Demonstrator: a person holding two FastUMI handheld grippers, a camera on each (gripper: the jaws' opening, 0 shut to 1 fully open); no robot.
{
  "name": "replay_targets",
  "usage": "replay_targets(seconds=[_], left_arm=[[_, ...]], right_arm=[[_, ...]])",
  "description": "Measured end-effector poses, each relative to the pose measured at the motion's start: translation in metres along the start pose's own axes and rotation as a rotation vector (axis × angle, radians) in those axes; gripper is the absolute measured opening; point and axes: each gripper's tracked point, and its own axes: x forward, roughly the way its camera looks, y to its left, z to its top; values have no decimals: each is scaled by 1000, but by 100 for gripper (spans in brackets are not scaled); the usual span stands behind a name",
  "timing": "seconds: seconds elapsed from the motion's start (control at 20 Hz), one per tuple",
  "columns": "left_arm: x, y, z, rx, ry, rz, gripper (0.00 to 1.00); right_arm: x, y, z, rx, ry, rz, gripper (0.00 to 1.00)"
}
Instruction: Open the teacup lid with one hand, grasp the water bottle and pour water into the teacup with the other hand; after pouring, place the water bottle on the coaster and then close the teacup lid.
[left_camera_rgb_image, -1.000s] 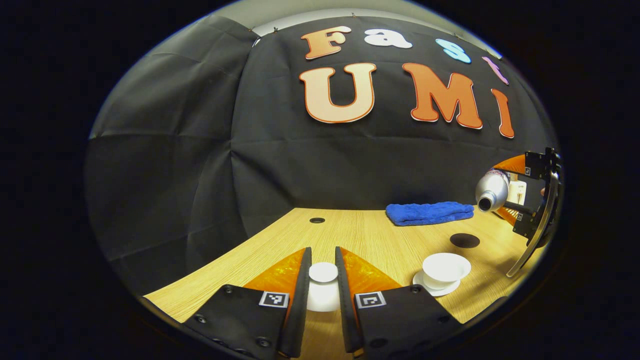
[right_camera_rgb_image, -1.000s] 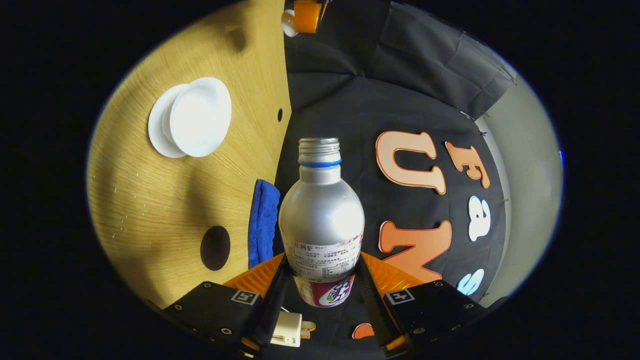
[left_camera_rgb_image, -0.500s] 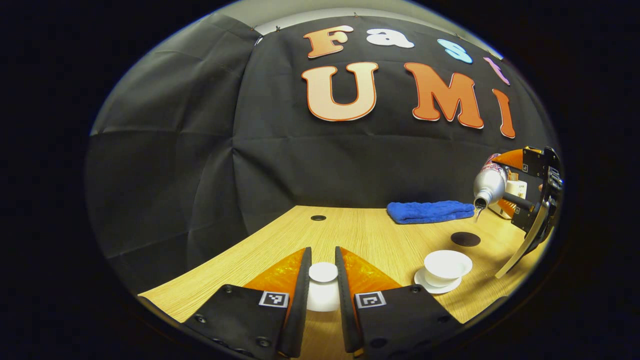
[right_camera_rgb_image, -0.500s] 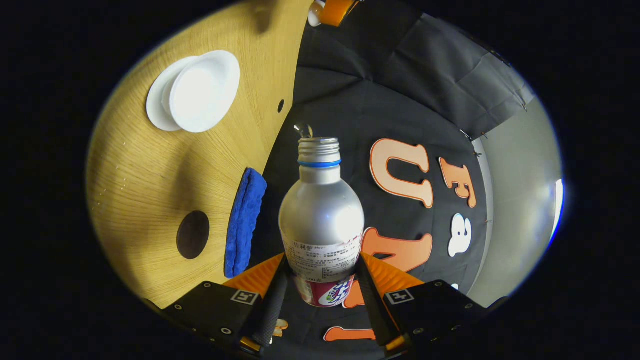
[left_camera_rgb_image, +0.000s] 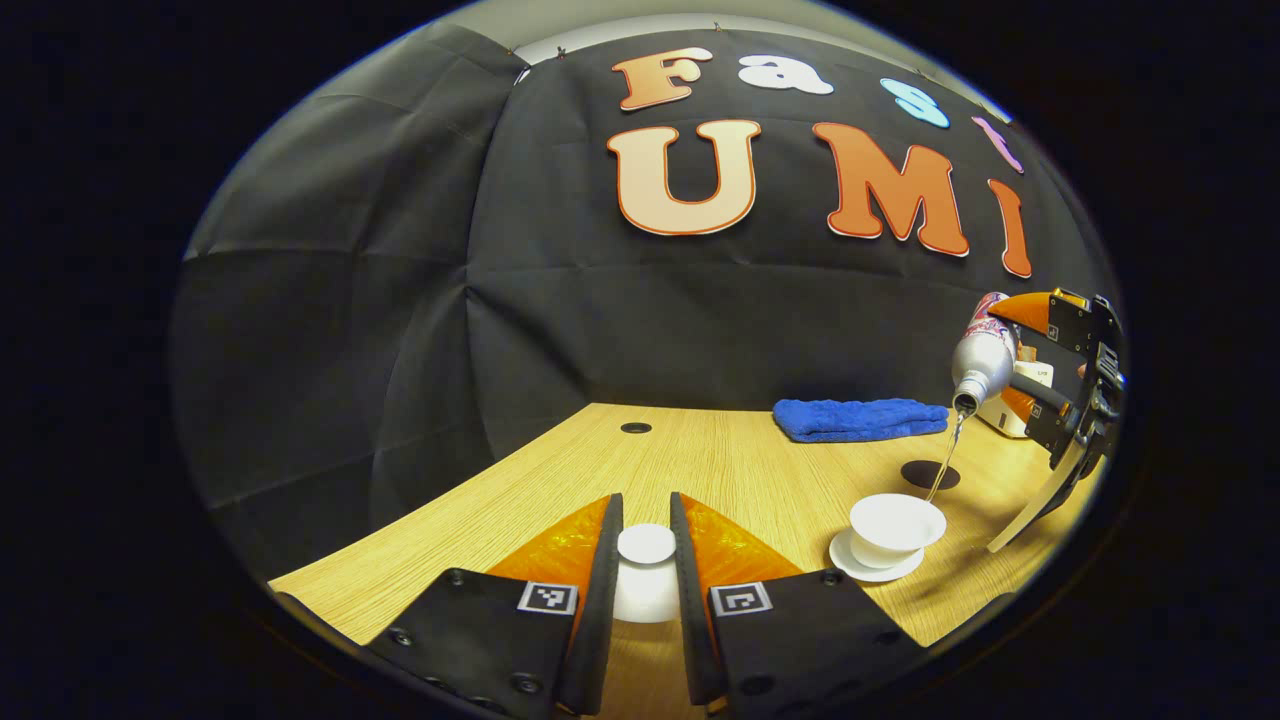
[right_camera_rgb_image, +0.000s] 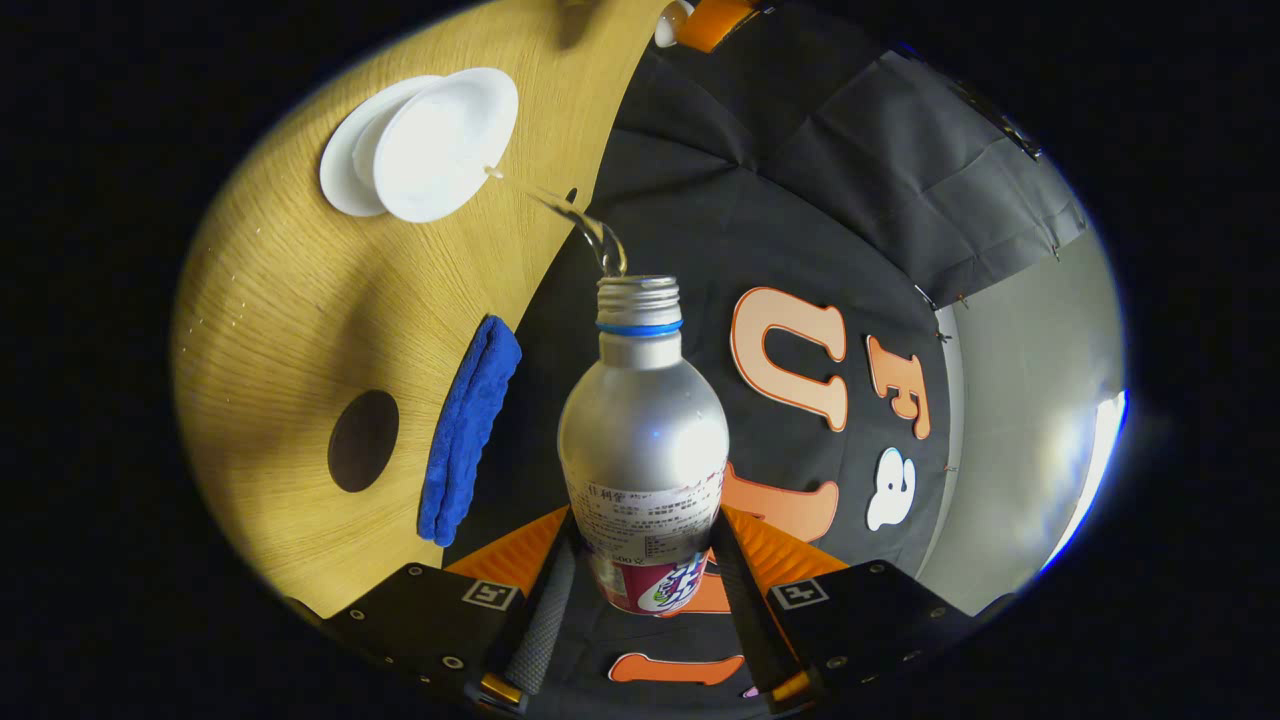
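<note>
Matte metal water bottle (right_camera_rgb_image: 642, 420), thin stream, round white teacup (right_camera_rgb_image: 440, 140)

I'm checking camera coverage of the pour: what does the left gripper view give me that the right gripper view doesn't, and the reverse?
Left gripper view: a close look at the left hand-held gripper clamping the teacup lid, plus a side view of the tilted water bottle.

Right gripper view: the right hand-held gripper pressing on the bottle's label, its open threaded mouth, and the teacup seen from above.

Shared: the water stream reaching the teacup on its saucer, the dark coaster, the blue towel and the wooden table.
</note>
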Motion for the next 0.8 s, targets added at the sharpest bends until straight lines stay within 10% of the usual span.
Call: replay_targets(seconds=[0.8], left_arm=[[0, -12, 5, 3, -10, -30, 34]], right_arm=[[-3, -22, -5, -66, -12, -131, 76]])
